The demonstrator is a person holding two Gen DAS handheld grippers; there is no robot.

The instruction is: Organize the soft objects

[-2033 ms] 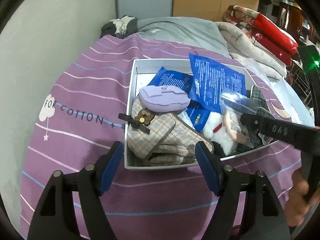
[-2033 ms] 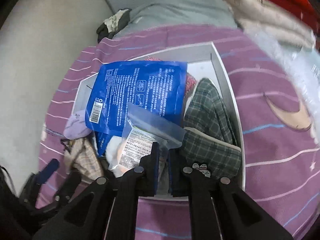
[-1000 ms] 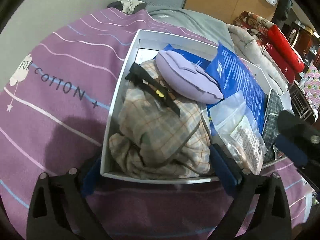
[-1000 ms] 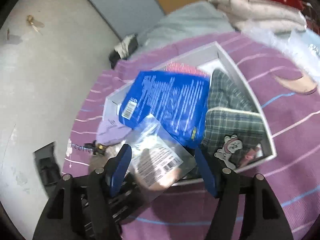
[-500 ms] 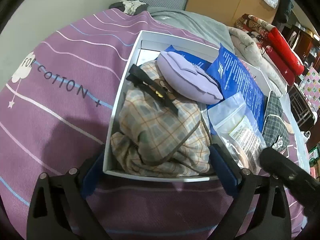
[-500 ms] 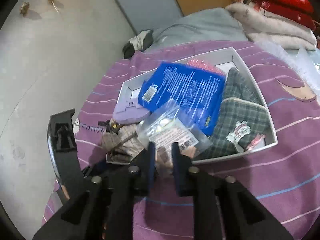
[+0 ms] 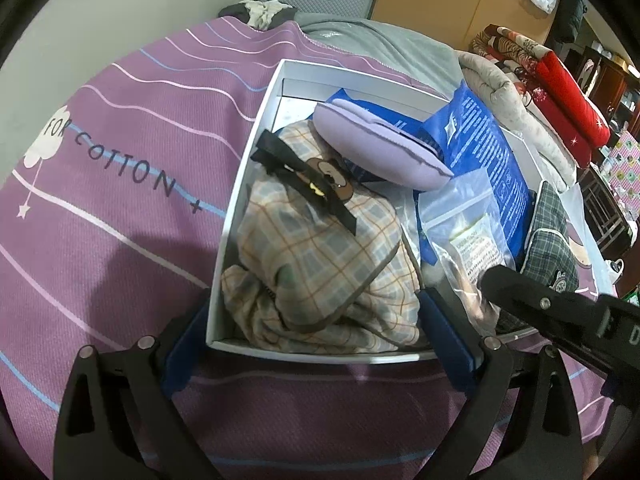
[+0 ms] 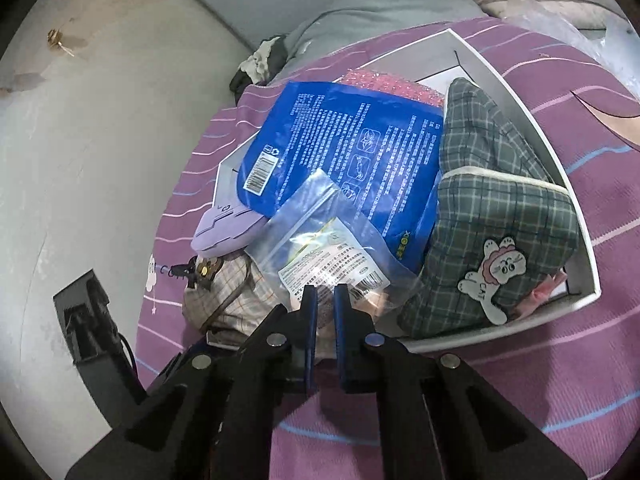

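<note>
Blue-padded and nearly pressed together, our right gripper (image 8: 325,300) pinches the near edge of a clear zip bag (image 8: 328,248) that carries a printed label; the bag lies on top of the pile in the white box (image 8: 576,216). Just beyond the fingertips a blue printed packet (image 8: 352,148) leans across the middle of the box, with a pink bubbly sheet (image 8: 392,84) peeking out behind it. To the right of the tool sits a green plaid pouch (image 8: 500,208) with a cat patch, and to the left a lilac cushion (image 8: 228,224) rests over a beige plaid bag (image 8: 224,296).

Our left gripper (image 7: 316,344) is spread wide and holds nothing, its fingers straddling the near left corner of the white box (image 7: 256,148). Directly ahead of it lies the beige plaid bag (image 7: 320,264) with a bear charm on a black strap (image 7: 304,180), then the lilac cushion (image 7: 372,144). The box sits on a purple striped bedspread (image 7: 120,160), and red folded blankets (image 7: 560,80) are stacked far off to the right.
</note>
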